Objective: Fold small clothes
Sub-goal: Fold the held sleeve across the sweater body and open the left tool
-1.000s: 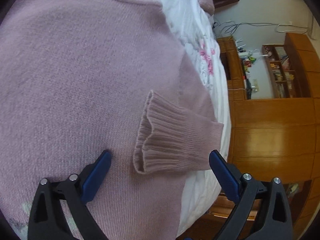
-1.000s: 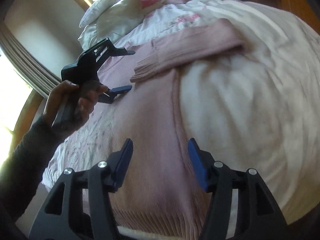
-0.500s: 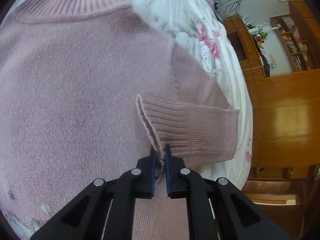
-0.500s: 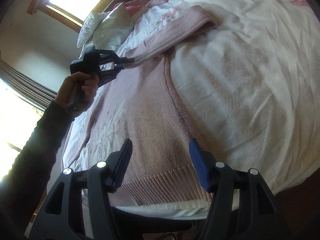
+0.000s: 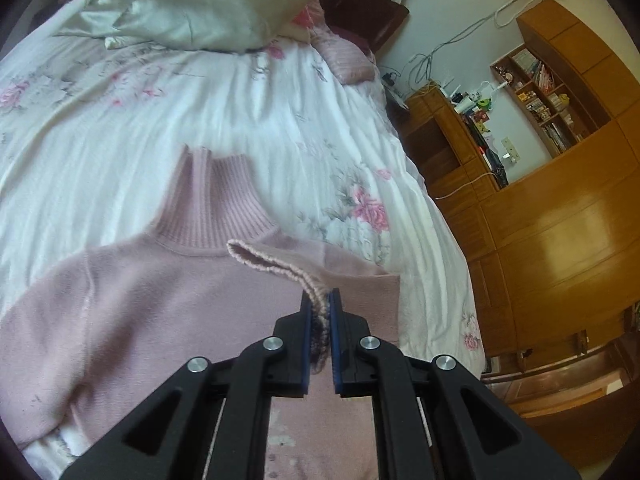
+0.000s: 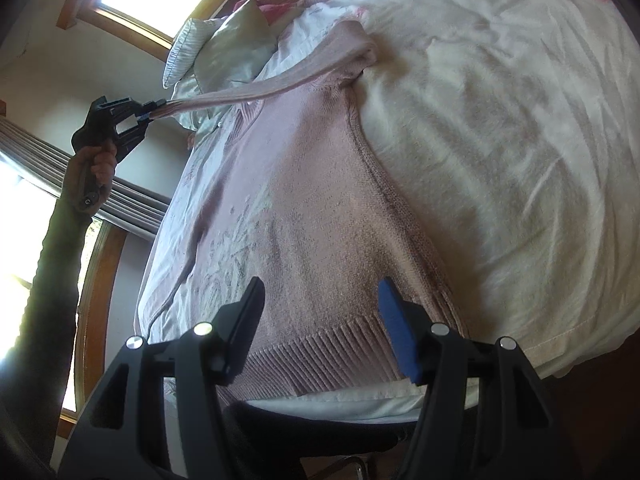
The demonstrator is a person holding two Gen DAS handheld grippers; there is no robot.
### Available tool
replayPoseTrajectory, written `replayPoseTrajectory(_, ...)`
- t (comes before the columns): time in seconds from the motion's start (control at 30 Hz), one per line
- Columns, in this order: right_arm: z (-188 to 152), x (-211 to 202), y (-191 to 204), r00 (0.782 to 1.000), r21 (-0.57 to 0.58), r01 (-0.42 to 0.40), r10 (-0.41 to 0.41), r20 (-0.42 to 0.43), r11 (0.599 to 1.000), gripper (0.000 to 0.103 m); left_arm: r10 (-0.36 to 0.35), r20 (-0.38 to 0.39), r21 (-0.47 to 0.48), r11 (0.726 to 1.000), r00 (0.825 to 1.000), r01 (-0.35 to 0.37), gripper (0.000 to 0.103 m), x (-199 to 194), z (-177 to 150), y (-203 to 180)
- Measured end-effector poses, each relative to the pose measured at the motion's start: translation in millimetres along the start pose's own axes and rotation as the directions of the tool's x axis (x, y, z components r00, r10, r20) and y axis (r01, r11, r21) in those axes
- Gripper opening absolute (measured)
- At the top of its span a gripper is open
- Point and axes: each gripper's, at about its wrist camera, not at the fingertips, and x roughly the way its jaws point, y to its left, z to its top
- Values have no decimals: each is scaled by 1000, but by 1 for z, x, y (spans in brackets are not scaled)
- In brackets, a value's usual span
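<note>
the right gripper (image 6: 320,316) hangs nearest, its jaws spread wide and empty, just above the ribbed hem (image 6: 320,356) of a pink sweater (image 6: 304,208). the hem lies along the near edge of the bed (image 6: 500,168), and the sweater's body runs flat up the white bedspread away from that edge, with a faint pale pattern on its front.

further up, the left gripper (image 5: 320,300) has its blue pads (image 5: 306,320) pressed narrowly together on the ribbed cuff (image 5: 316,292) of one sleeve. in the right wrist view that sleeve (image 6: 272,84) stretches taut through the air from the shoulder to the raised tool, which a hand (image 6: 94,172) in a dark sleeve grips by the handle, off the bed's left side. below the cuff the sweater's chest lies flat, and its ribbed high collar (image 5: 216,208) points toward the head of the bed.

beyond the collar the bedspread carries pink rose prints (image 5: 368,208). a pale satin pillow (image 5: 200,4) sits at the head of the bed, with a small pink ribbed cushion (image 5: 348,60) beside it near the right-hand corner.

past the bed's edge stands a wooden wall unit (image 5: 560,220); its open shelves (image 5: 544,96) hold rows of books and small items too tiny to make out.
</note>
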Motion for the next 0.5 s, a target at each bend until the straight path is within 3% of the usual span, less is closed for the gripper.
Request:
replayPoseTrajectory(0.2,2,4,0,1000,-1,5,-5,-10,1000,59,66,8,-106,992,998,-65,7,-17,-3,81)
replayPoseTrajectory(0.5,4,17,6,999,-8,13,-13,-29,1000,59,100,-28,-232,967,995,-103,7,-1,-23,169)
